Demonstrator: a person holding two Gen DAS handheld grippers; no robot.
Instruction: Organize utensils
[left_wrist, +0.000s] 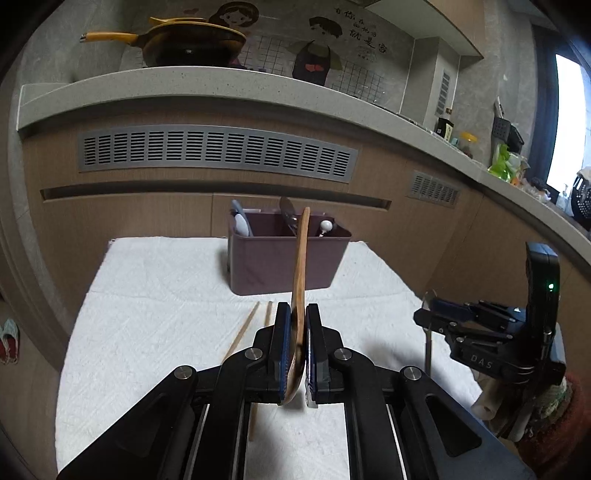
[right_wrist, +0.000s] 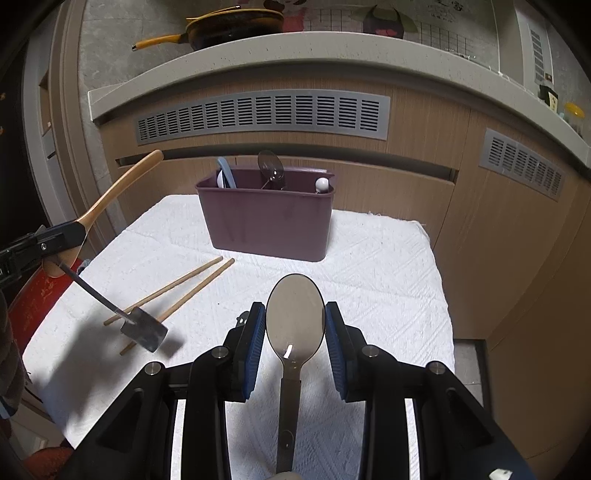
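Utensils are partly sorted, as we read it. Nearest us, the left tongs are clamped on the bowl of a wooden spoon, its handle pointing up toward the bin; the right wrist view also shows a small dark spatula hanging from those tongs, though how it is held we cannot tell. The right tongs grip a grey spoon across its bowl. Beyond, two chopsticks lie untouched on the white-covered tabletop. Farthest, the purple bin already holds several utensils. So the two spoons, spatula and chopsticks remain to go in.
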